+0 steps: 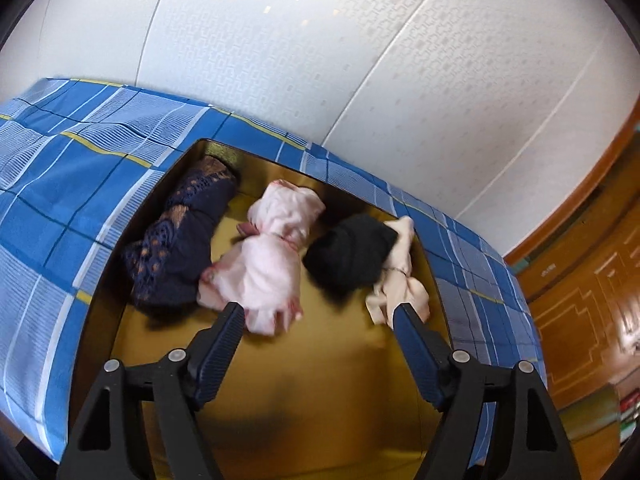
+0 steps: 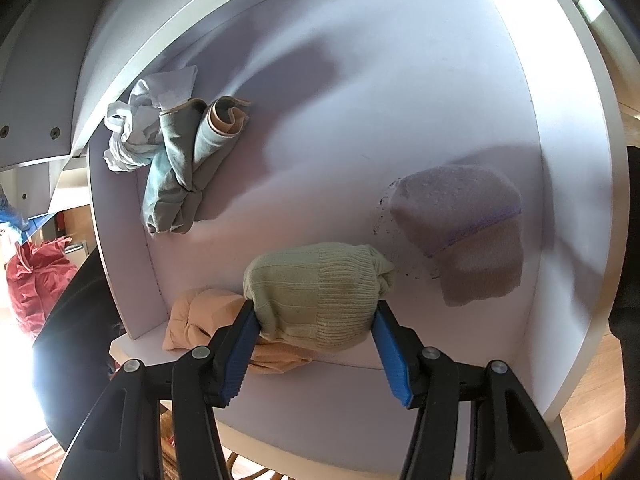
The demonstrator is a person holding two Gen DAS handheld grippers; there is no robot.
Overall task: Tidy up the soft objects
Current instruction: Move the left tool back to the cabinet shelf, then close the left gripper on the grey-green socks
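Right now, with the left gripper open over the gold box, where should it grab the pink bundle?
Take the pink bundle at its cinched waist, where a tie narrows it between two puffy halves. Come straight down from above: the navy lace bundle touches one side and the black roll crowds the other. The left gripper is open.

The left wrist view looks forward and down along its tongs (image 1: 318, 310) from close above a gold-lined box (image 1: 320, 380) of rolled cloths on a blue plaid bed (image 1: 72, 184), with a white wall (image 1: 320, 60) behind. The right wrist view faces into a white shelf compartment (image 2: 380, 80) at close range, its tongs (image 2: 316, 312) in the foreground (both lenses are fisheye). No part of the scene appears in both views.
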